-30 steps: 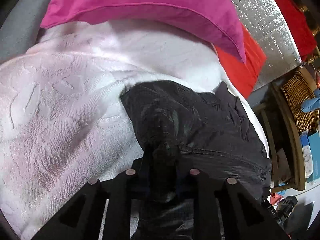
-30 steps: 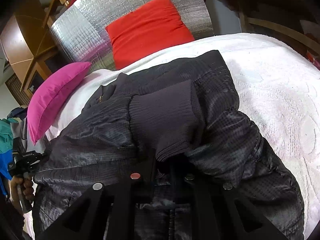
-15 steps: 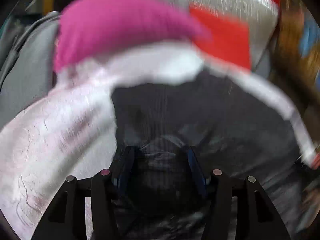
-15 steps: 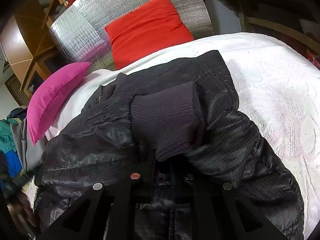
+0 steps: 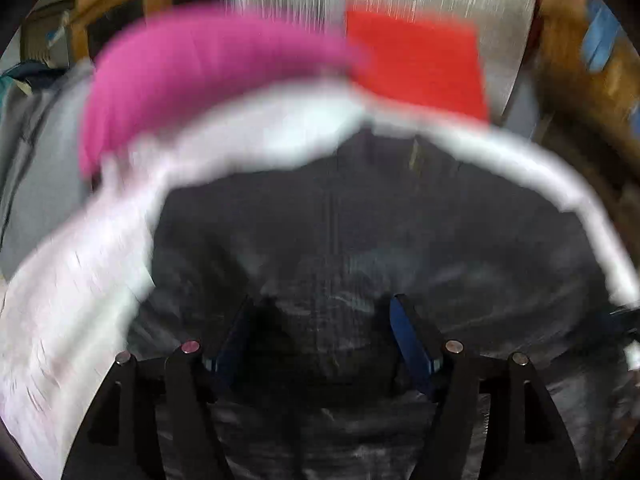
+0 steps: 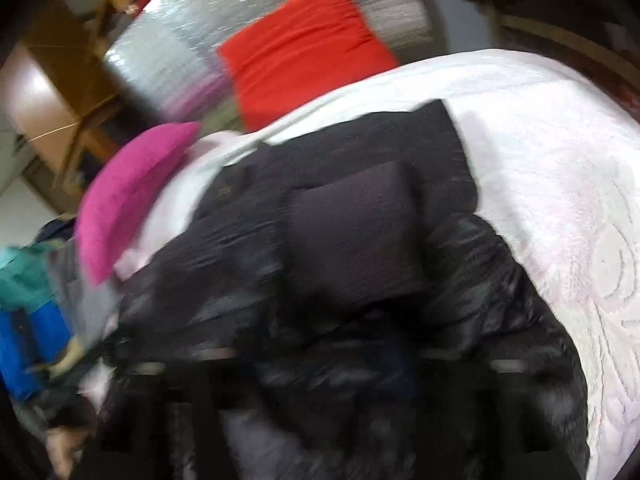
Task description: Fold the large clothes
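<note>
A black quilted jacket (image 5: 360,240) lies on the white bedspread (image 5: 80,320), its zip running away from me in the blurred left wrist view. My left gripper (image 5: 322,320) hovers over the jacket with its jaws opening. The blue pads (image 5: 408,336) stand wide apart and only loose fabric lies below them. In the right wrist view the jacket (image 6: 460,280) is bunched, with a ribbed sleeve cuff (image 6: 352,232) folded onto it. My right gripper (image 6: 332,360) is a dark smear at the bottom, jaws opening and spread wide, pressing on nothing.
A pink pillow (image 6: 128,200) and a red pillow (image 6: 304,52) rest against a silver foil panel (image 6: 172,52) at the head of the bed. Wooden furniture (image 6: 52,108) and blue and teal clothes (image 6: 28,300) lie to the left. A person's hand (image 6: 64,444) shows bottom left.
My left gripper let go of the dark fold, spread its jaws and swung across the jacket. My right gripper, shut at the jacket below the cuff before, has sprung open. Both views blurred.
</note>
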`<action>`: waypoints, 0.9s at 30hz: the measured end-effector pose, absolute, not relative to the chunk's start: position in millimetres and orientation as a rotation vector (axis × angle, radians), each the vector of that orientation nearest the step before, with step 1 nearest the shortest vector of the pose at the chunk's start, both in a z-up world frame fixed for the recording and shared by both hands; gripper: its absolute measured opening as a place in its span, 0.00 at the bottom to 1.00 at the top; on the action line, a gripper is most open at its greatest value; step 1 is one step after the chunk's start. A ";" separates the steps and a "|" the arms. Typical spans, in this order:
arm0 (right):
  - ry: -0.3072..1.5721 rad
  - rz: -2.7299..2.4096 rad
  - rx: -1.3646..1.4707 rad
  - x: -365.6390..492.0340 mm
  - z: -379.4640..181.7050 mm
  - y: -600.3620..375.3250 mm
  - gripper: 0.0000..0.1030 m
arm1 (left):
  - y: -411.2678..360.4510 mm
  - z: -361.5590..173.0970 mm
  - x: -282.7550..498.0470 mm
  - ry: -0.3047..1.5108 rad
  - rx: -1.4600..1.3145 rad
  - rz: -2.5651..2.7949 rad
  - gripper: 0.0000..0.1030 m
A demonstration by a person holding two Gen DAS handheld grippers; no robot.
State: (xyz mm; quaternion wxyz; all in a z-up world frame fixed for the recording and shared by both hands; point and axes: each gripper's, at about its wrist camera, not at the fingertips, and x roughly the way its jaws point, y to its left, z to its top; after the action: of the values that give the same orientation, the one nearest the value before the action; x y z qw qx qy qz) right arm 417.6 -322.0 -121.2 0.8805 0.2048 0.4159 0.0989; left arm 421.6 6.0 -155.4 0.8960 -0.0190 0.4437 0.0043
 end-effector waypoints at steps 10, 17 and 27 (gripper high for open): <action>0.776 0.319 0.357 441.7 -62.3 -286.3 0.80 | 2.1 -162.8 408.8 0.823 -0.059 0.018 0.74; 0.952 0.236 0.266 486.5 -115.1 -259.3 0.80 | 73.2 -118.7 375.3 0.701 -0.295 -0.040 0.74; 0.909 0.444 -0.087 506.0 -58.3 -83.1 0.80 | 167.7 -178.4 376.2 0.787 -0.607 -0.003 0.57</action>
State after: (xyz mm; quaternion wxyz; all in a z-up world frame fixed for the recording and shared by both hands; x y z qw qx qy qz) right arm 506.0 -83.1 -58.3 0.8739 -0.0419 0.4352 0.2124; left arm 376.2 167.7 -178.4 0.8790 -0.2913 0.3775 -0.0012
